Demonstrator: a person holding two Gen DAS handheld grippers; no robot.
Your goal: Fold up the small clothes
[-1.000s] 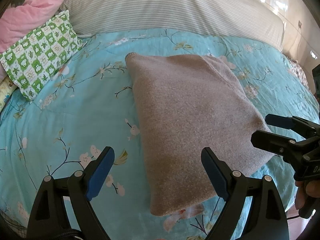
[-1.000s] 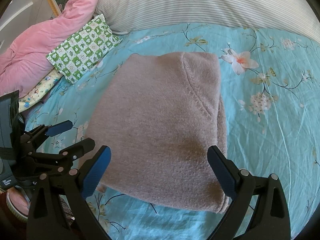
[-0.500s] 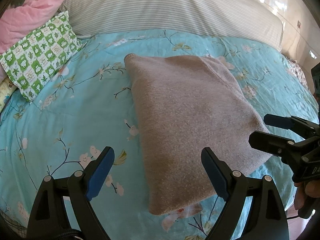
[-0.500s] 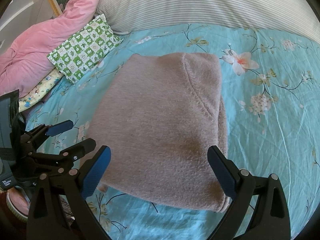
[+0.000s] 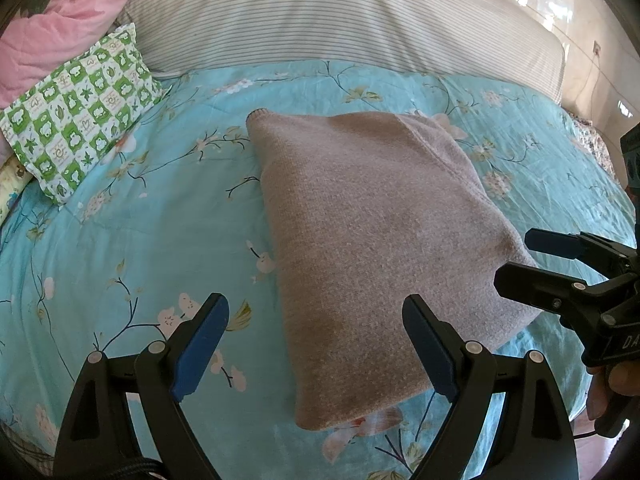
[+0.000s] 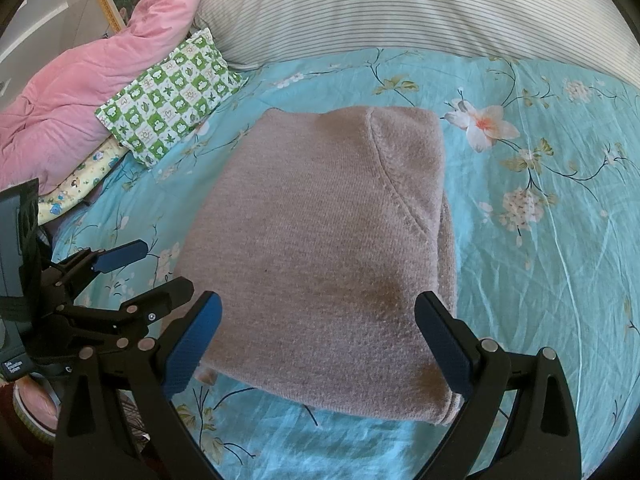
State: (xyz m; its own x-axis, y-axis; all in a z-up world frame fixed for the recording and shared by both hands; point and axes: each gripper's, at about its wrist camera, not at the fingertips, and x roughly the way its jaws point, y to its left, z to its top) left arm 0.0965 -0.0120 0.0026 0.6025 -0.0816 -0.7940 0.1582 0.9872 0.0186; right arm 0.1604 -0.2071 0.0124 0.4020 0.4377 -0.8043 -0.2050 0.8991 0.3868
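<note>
A beige knitted garment [image 5: 372, 240] lies folded into a thick rectangle on the turquoise floral bedsheet [image 5: 120, 220]; the right wrist view shows the same garment [image 6: 328, 248] with a seam running across its top layer. My left gripper [image 5: 316, 344] hovers open over the garment's near left corner, touching nothing. My right gripper [image 6: 320, 344] is open above the near edge, also holding nothing. Each gripper shows in the other's view: the right gripper [image 5: 532, 258] at the garment's right side, the left gripper [image 6: 160, 268] at its left.
A striped bolster [image 5: 340, 16] runs along the far side of the bed. A green-and-white checked pillow [image 5: 80, 112] and a pink quilt [image 5: 60, 12] lie at the far left. A hand [image 5: 612, 384] holds the right gripper at the bed's right edge.
Both grippers have crept slightly closer to the garment and stay open. The garment has not moved.
</note>
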